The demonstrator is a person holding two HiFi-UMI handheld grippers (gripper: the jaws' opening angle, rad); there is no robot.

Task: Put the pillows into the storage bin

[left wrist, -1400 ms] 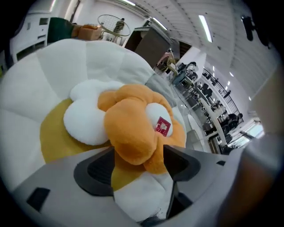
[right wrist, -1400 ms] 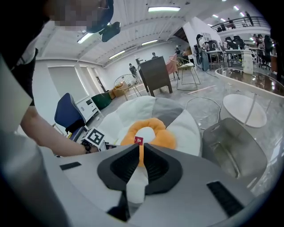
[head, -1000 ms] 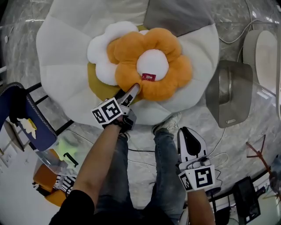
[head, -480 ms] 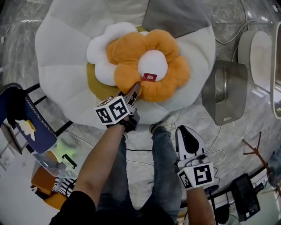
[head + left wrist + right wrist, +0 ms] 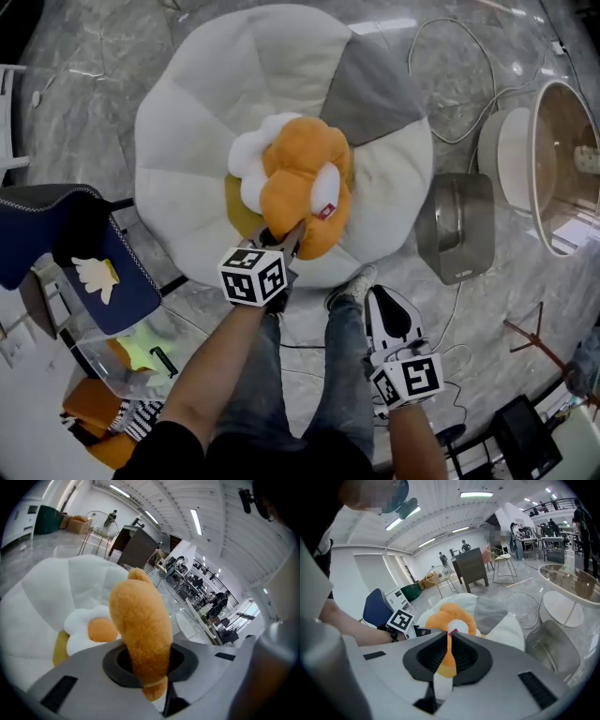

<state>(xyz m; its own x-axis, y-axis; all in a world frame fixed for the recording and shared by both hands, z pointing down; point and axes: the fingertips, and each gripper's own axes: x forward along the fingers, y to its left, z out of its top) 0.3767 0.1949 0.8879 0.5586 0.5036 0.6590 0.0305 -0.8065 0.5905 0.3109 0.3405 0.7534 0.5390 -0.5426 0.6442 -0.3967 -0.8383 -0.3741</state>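
Left gripper (image 5: 281, 242): clamped on one petal of the orange flower pillow (image 5: 300, 187); the petal's tip pokes out behind the jaws.
Orange flower pillow: bunched up at that petal, over the middle of the round floor cushion (image 5: 187, 141).
White flower pillow (image 5: 248, 164): under the orange one, mostly covered.
Yellow pillow (image 5: 234, 202): lowest; only an edge shows.
Right gripper (image 5: 384, 305): jaws together on nothing, beside the person's leg, well apart from the pillows.
Grey metal container (image 5: 455, 230): on the floor just right of the cushion; inside unclear.

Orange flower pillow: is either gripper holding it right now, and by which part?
The left gripper is shut on the orange flower pillow, pinching one petal at its near edge. The right gripper holds nothing, jaws together.
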